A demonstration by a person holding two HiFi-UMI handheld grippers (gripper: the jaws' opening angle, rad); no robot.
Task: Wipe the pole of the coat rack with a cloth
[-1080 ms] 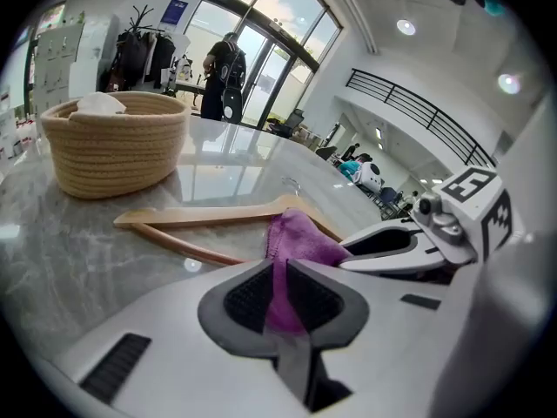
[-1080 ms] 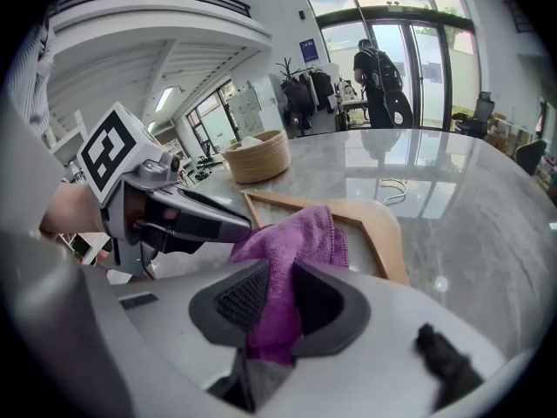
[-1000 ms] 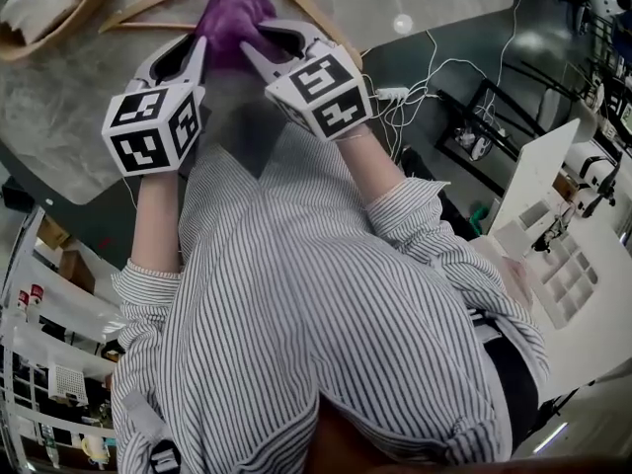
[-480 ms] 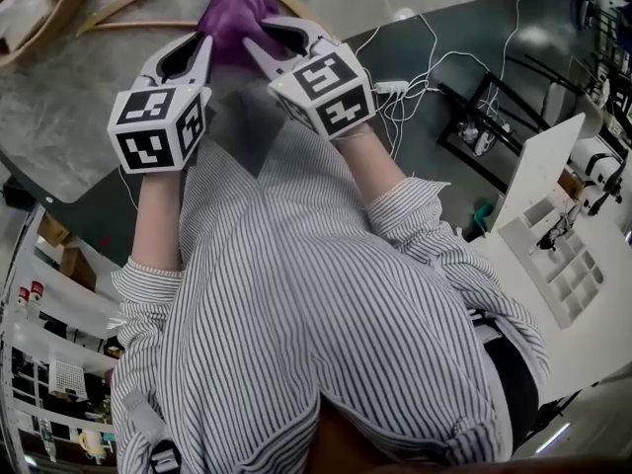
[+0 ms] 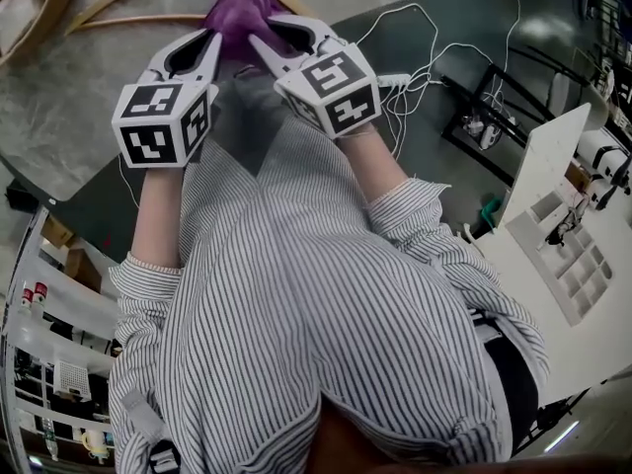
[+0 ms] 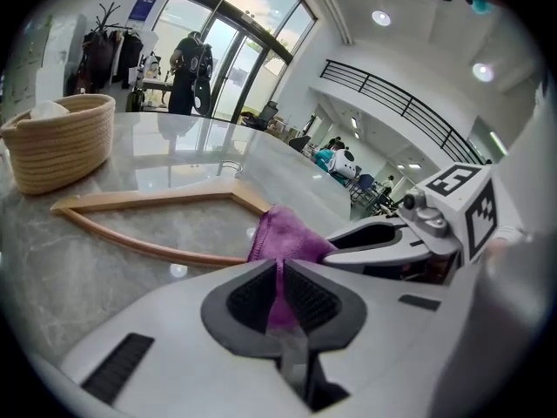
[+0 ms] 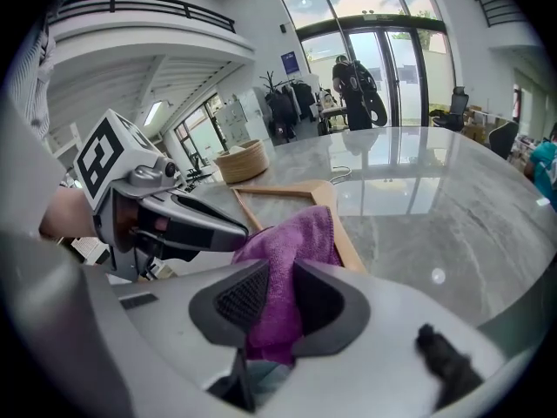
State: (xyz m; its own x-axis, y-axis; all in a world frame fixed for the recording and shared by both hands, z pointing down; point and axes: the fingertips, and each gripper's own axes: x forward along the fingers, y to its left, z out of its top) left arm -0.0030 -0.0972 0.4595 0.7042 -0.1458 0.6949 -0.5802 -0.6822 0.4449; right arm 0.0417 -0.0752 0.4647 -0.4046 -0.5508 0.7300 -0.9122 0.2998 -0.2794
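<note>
Closing left gripper (image 6: 280,266) jaws and clamped right gripper (image 7: 280,277) jaws, purple cloth (image 5: 240,15) between.

Purple cloth, bunched and pinched from two sides.
The cloth (image 5: 240,10) is a small purple terry towel with a stitched hem. It is crumpled into a soft peak at the top centre of the head view, over the grey marble table (image 5: 69,97). Whether it rests on the table or hangs just clear cannot be told. One thin fold runs down between the pads of the left gripper (image 6: 280,273), whose jaws are closing on it. A thicker wad fills the pinched jaws of the right gripper (image 7: 277,294). In both gripper views the cloth sits at centre frame, rising just above the jaws.
</note>
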